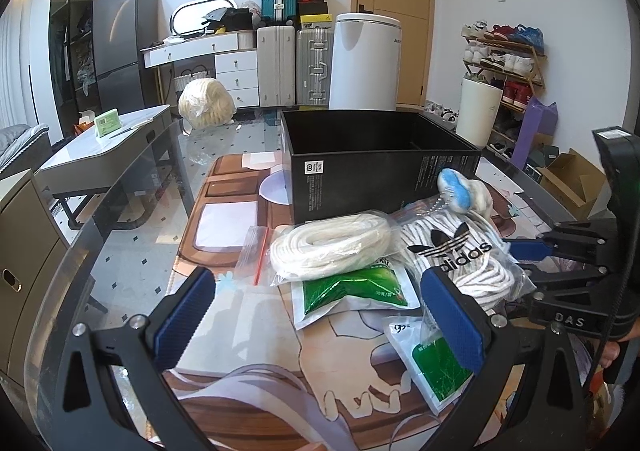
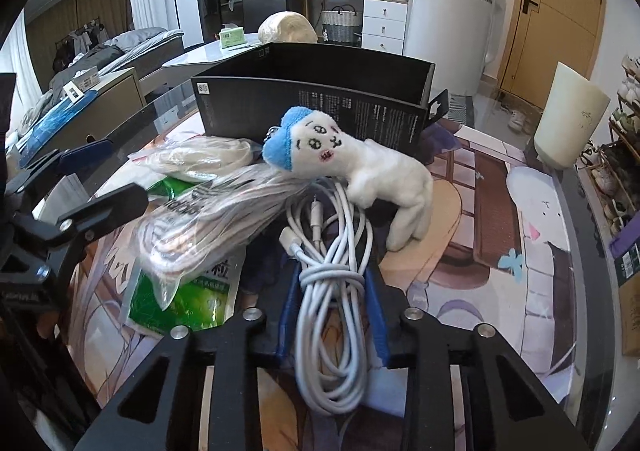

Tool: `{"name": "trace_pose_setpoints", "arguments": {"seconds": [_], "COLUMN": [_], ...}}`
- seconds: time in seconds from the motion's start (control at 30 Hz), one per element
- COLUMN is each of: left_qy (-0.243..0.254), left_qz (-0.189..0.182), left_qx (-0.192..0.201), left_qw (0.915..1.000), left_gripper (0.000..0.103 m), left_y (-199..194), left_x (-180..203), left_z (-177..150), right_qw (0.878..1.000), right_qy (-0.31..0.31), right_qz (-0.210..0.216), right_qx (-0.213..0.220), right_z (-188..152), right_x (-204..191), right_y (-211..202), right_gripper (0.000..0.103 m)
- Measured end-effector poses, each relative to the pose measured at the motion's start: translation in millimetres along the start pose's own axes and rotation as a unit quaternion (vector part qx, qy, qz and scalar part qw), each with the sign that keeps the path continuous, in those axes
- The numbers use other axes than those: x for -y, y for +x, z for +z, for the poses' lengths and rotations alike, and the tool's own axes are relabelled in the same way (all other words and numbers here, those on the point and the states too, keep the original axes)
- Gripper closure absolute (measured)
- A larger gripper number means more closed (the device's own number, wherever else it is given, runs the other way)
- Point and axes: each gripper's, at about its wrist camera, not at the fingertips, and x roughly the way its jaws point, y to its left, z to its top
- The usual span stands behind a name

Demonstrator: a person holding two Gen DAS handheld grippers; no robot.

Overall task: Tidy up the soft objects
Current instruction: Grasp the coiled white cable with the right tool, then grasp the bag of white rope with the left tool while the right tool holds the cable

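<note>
- Your right hand-held gripper (image 2: 332, 287) is clenched on the bundled white cable (image 2: 332, 315); its blue fingers (image 2: 378, 315) press either side of the coil, and the loose loops trail back over the gripper body.
- Your left hand-held gripper (image 1: 320, 315) is released, its blue pads (image 1: 182, 315) spread wide with nothing between them; it hovers above the worktop (image 1: 120, 251) in front of the pile.
- The plush toy (image 2: 360, 167), white with a blue cap, lies just beyond the cable, touching its far loops; its head points toward the black box (image 2: 312, 107).
- The black box stands open-topped at the back of the printed mat (image 1: 248, 367); the pile sits right against its near wall.
- The bagged white rope (image 1: 332, 247) rests on a green packet (image 1: 352, 287); just beside it lies the bag of laces with the adidas logo (image 1: 456, 251); a second green packet (image 1: 436, 367) lies nearer you, partly behind your left gripper's right pad.
</note>
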Motion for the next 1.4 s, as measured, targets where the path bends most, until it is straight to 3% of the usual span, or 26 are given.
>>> {"name": "trace_pose_setpoints", "arguments": {"seconds": [0.2, 0.67, 1.03, 1.4], "left_qy": [-0.008, -0.038, -0.034, -0.016], "left_qz": [0.01, -0.027, -0.033, -0.032], "left_qx": [-0.015, -0.042, -0.07, -0.106], "left_qw": [0.9998, 0.998, 0.9965, 0.9937], "left_gripper": [0.0, 0.0, 0.0, 0.0], "left_y": [5, 10, 31, 55], "left_x": [-1, -15, -14, -7], "left_z": [1, 7, 25, 36], "right_qw": [1.0, 0.999, 0.996, 0.996], "right_qy": [0.017, 0.039, 0.058, 0.061], "right_qz": [-0.008, -0.014, -0.009, 0.007], "right_qx": [0.002, 0.033, 0.066, 0.071], "right_z": [-10, -27, -28, -23], "right_x": [8, 16, 25, 28], "right_y": [-9, -35, -50, -48], "right_gripper": [0.073, 0.073, 0.073, 0.073]}}
